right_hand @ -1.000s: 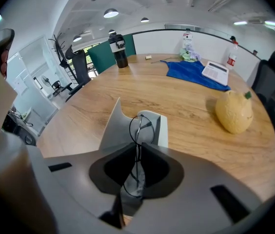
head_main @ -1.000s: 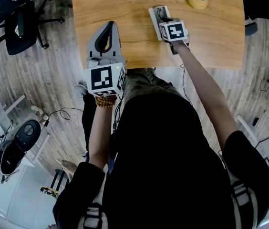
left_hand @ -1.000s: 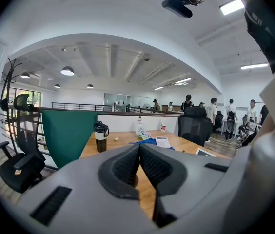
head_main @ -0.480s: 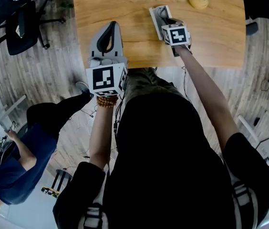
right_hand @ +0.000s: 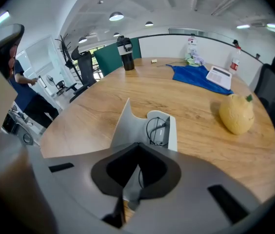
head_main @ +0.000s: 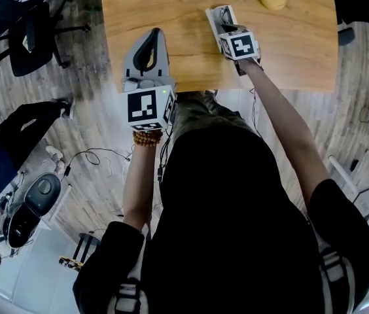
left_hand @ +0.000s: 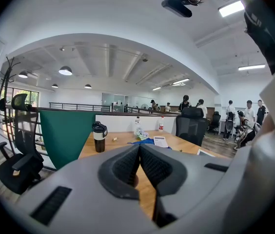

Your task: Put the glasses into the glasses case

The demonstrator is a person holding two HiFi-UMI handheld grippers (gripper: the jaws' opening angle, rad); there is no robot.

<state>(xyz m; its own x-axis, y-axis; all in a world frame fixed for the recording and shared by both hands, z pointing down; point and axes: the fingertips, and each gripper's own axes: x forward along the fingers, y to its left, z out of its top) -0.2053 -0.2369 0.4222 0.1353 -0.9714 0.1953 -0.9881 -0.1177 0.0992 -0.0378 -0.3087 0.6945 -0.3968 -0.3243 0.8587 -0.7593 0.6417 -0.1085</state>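
While unclear fr. head view | right gripper view: glasses (right_hand: 157,128) in case (right_hand: 127,123)

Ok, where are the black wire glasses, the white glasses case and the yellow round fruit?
Black wire glasses (right_hand: 156,128), right gripper view, a lens.
White glasses case (right_hand: 125,128), right gripper view, its raised flap.
Yellow round fruit (right_hand: 236,113), right gripper view, its middle.

Matt wood-grain table (head_main: 289,51), smooth matt glasses case (right_hand: 173,130), thin metal-wire glasses (right_hand: 157,128)

The passer-by in blue (head_main: 24,126) has walked from the lower left to the picture's left edge.
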